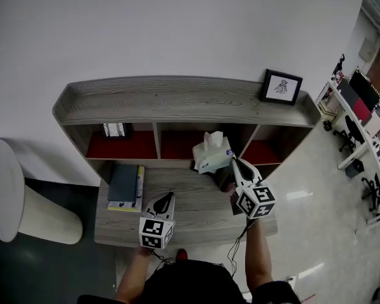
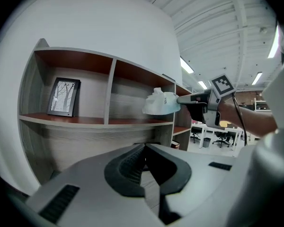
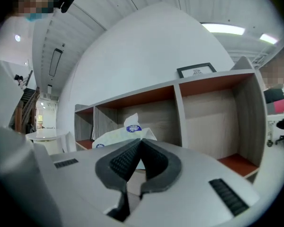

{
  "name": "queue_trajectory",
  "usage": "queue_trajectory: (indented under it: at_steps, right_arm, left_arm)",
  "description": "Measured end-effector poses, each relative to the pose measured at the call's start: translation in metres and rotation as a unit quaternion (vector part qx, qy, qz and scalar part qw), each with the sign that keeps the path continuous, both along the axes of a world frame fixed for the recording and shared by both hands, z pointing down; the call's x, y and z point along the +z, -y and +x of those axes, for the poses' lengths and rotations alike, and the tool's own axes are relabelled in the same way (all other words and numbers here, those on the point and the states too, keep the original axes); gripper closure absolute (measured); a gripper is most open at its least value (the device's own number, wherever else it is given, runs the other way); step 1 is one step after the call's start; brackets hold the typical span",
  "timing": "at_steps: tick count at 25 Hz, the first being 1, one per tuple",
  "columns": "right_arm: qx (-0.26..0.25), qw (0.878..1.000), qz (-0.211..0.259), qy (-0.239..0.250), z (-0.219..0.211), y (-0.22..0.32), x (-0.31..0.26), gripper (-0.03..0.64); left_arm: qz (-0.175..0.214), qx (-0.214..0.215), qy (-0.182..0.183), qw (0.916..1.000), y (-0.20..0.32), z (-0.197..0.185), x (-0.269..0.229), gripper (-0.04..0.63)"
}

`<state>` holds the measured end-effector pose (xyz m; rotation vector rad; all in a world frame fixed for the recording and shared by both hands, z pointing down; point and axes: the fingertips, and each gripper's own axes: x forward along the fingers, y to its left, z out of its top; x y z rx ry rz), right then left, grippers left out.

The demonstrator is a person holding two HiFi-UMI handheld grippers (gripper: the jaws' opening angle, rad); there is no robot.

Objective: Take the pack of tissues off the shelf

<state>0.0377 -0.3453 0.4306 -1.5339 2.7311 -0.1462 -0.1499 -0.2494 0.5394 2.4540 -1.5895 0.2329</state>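
Observation:
The pack of tissues (image 1: pixel 212 154), pale with a white sheet sticking out of its top, hangs in the air just in front of the shelf's middle compartment. My right gripper (image 1: pixel 233 160) is shut on its right end. In the right gripper view the pack (image 3: pixel 120 134) shows just beyond the right gripper (image 3: pixel 141 141), whose jaws are pressed together. The left gripper view shows the pack (image 2: pixel 162 103) held off the shelf by the right gripper (image 2: pixel 182 100). My left gripper (image 1: pixel 171 196) hovers over the desk, shut and holding nothing, as the left gripper (image 2: pixel 143 148) shows in its own view.
The grey wooden shelf (image 1: pixel 177 100) has three red-floored compartments. A framed picture (image 1: pixel 281 87) stands on its top, another small frame (image 1: pixel 116 130) in the left compartment. Books (image 1: pixel 125 185) lie at the desk's (image 1: pixel 196 217) left. A white round table (image 1: pixel 3 189) stands further left.

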Motion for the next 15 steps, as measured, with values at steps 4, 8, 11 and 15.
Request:
queue_trajectory:
  at_steps: [4,8,11,15]
  right_arm:
    - [0.012,1.0,0.006,-0.016,0.011,-0.023,0.001,0.589]
    - [0.02,0.999,0.002,-0.032,0.018,-0.041,0.016,0.589]
    - [0.019,0.999,-0.012,-0.026,0.018,-0.051,0.034,0.589]
    - [0.016,0.999,-0.035,-0.024,0.015,-0.06,0.061,0.589]
  left_arm:
    - [-0.003,0.009,0.001,1.0,-0.001,0.008,0.001,0.589]
    - [-0.008,0.019,0.001,0.9998,-0.002,0.017,0.006,0.589]
    - [-0.012,0.024,0.003,0.9996,-0.003,0.02,0.01,0.589]
    - [-0.015,0.029,0.003,0.9995,-0.003,0.022,0.017,0.589]
